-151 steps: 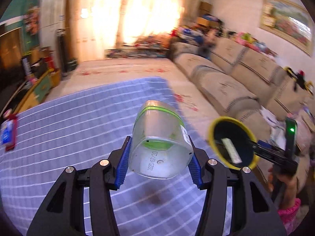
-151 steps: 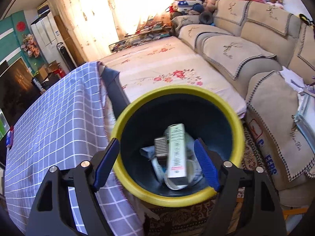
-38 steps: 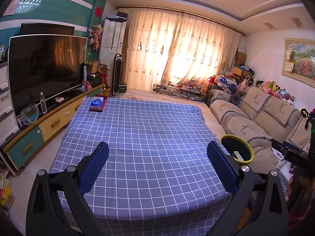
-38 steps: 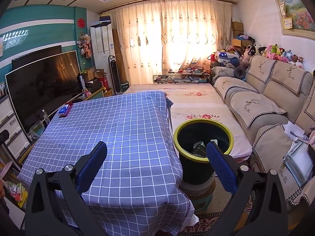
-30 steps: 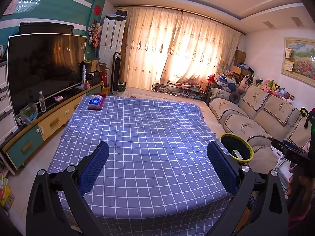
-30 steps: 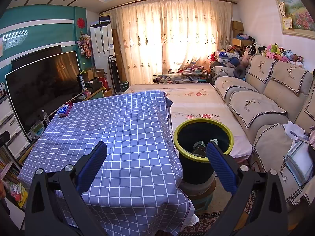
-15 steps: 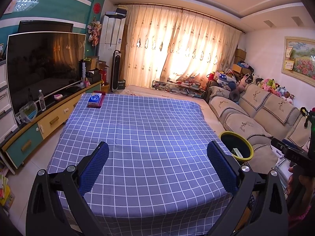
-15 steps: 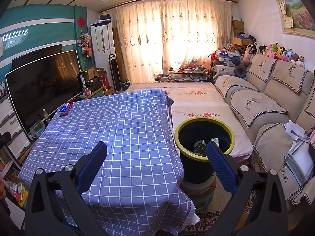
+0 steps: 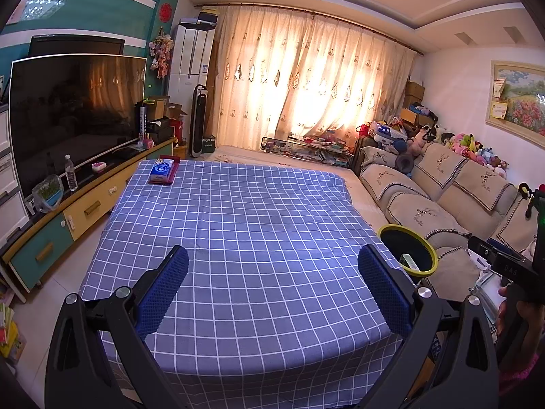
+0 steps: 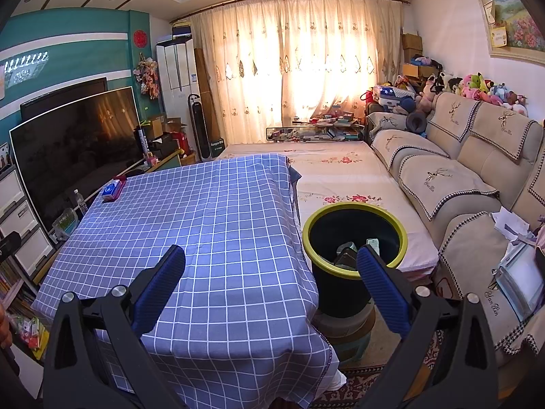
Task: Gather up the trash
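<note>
While both are held above the near edge of the tabletop (image 9: 259,238), the left tool (image 9: 272,289) and the right tool (image 10: 270,288) are seen with their blue-padded fingers spread wide, and nothing is gripped between them. In the left wrist view, part of the right tool's black body and the hand (image 9: 514,310) around it are caught at the right margin.

The tabletop is covered by a blue cloth with a white grid, which hangs over its near and right edges. Just beside the tabletop's right edge, a black trash bin (image 10: 354,235) with a yellow-green rim is set on a low stool on the floor. The collected trash (image 10: 345,254) is found inside it: a white carton and some darker pieces can be made out at the bottom, though they cannot be told apart clearly.

At the far left corner of the tabletop, a blue tissue pack (image 9: 162,170) is seen lying on a red tray. Beyond it, a large television (image 9: 75,116) is mounted over a low cabinet on the left, on which a water bottle (image 9: 69,177) is stood. A beige sofa (image 10: 460,170) is ranged along the right wall, with plush toys (image 10: 477,85) lined along its back. The far wall is covered by sunlit cream curtains (image 9: 306,92).
</note>
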A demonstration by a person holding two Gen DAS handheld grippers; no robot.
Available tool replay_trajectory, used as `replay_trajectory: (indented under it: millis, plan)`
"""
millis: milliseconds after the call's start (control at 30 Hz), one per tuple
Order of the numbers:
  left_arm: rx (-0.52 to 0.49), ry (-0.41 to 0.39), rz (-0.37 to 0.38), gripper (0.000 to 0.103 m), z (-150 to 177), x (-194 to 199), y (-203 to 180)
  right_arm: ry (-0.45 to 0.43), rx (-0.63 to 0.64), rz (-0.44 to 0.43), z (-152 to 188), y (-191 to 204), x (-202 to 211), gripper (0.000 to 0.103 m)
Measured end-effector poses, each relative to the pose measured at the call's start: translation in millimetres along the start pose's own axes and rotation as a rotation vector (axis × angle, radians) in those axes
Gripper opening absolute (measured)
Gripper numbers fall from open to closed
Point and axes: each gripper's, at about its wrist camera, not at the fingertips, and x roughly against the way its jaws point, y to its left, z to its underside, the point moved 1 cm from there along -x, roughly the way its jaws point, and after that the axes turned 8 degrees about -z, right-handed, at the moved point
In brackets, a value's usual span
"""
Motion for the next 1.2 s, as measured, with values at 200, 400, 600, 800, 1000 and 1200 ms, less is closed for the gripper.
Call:
replay_trajectory:
  millis: [200,400,600,800,1000,1200]
  plan:
    - [0.000,-0.001,0.000,0.098,0.9,-0.8,-0.6,0.001,0.002,-0.001,0.2,0.2,0.4,0.096]
    - [-0.001,0.002,0.000,0.098,1.1,-1.0,-0.3,0.002,0.001,-0.001,0.3,0.0,0.4,0.096]
    - [-0.001,0.003,0.001,0.098,1.2,-0.9,-0.8,0.002,0.000,0.000,0.3,0.2,0.5,0.096]
    - [0.000,0.004,0.000,0.098,1.8,-1.5,-1.3,0.006,0.000,0.000,0.1,0.3,0.4,0.096]
    - [-0.001,0.005,-0.001,0.098,2.2,-1.8,-1.1,0.007,0.000,0.000,0.0,0.2,0.4,0.096]
    - [0.006,0.017,-0.005,0.098,4.5,-6.7,-1.3,0.013,-0.002,0.001,1.0,0.6,-2.1,0.096]
